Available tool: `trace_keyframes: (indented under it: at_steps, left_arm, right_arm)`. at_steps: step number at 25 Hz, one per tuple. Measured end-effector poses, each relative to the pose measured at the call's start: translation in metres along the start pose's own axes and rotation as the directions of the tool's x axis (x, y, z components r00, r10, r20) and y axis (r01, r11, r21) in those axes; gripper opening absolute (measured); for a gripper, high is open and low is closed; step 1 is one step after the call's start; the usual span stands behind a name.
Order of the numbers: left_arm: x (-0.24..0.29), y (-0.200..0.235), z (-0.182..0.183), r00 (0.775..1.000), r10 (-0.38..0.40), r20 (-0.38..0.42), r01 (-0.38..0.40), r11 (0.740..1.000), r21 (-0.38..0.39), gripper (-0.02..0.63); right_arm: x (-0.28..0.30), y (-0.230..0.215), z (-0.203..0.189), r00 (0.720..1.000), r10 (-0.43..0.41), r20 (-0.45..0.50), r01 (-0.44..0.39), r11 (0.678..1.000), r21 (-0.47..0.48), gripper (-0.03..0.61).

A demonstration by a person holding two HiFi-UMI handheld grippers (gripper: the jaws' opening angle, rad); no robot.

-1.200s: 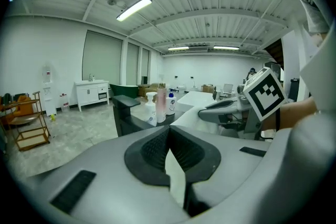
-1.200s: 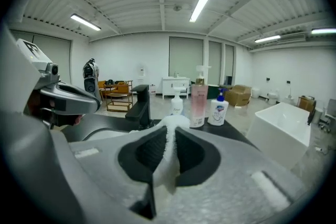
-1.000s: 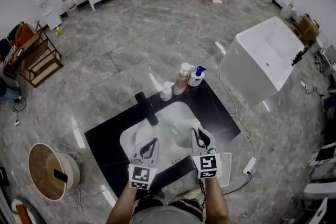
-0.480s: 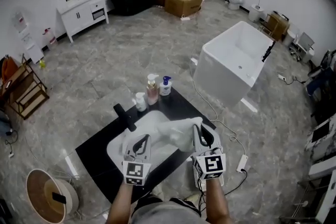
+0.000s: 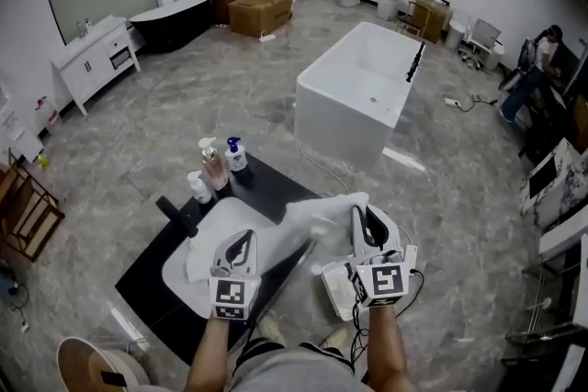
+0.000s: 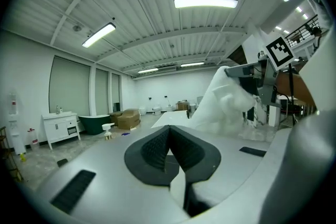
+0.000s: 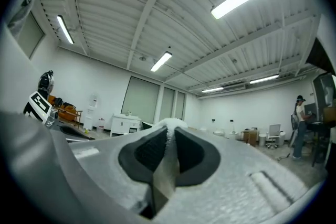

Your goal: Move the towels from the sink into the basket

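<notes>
A white towel [image 5: 322, 214] hung clamped in the fingers of the right gripper [image 5: 367, 218], held above the near right corner of the black tabletop [image 5: 147, 275] and just right of the white sink [image 5: 216, 220]. The right gripper view showed a fold of the fabric pinched between the closed pads. The cloth's long axis ran leftward from those fingers, trailing back toward the basin. The left gripper [image 5: 239, 245] hovered over the sink with its fingers together and nothing visible between them.

The wicker basket [image 5: 78, 355], judged to be the towel's destination, stood on the floor at the near left, well apart from the towel. The sink and the left gripper lay between the two. The left hand was the nearer one to the basket, so the carry would probably have to swing the towel across the person's front.

The bottom edge of the head view cut off much of the basket. The left gripper covered part of the basin, and whether another towel lay there was hard to make out.
</notes>
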State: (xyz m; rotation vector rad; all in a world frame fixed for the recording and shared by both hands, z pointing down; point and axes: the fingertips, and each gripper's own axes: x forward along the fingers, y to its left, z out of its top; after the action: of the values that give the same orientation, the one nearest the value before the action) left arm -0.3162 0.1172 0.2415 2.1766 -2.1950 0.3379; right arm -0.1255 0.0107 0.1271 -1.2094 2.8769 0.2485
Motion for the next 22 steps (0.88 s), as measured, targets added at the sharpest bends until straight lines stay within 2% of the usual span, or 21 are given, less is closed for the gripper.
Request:
trace_keyframes:
  at_steps: [5,10,16,22]
  left_arm:
    - [0.023,-0.063,0.023,0.994,-0.103,0.025,0.102,0.994,0.028,0.009]
    - [0.043,-0.134,0.041,0.978,-0.203,0.04,0.2,0.978,0.056,0.009]
    - [0.065,-0.211,0.055,0.95,-0.309,0.053,0.304,0.949,0.082,0.009]
    - [0.084,-0.282,0.065,0.915,-0.398,0.067,0.392,0.915,0.093,0.009]
  right_arm:
    - [-0.052,-0.062,-0.001,0.993,-0.12,-0.009,0.12,0.993,-0.001,0.035]
    - [-0.103,-0.119,-0.012,0.976,-0.215,-0.045,0.216,0.976,0.004,0.035]
    - [-0.162,-0.18,-0.021,0.94,-0.337,-0.056,0.338,0.941,-0.003,0.035]
    - [-0.213,-0.23,-0.019,0.905,-0.42,-0.058,0.416,0.906,-0.071,0.035]
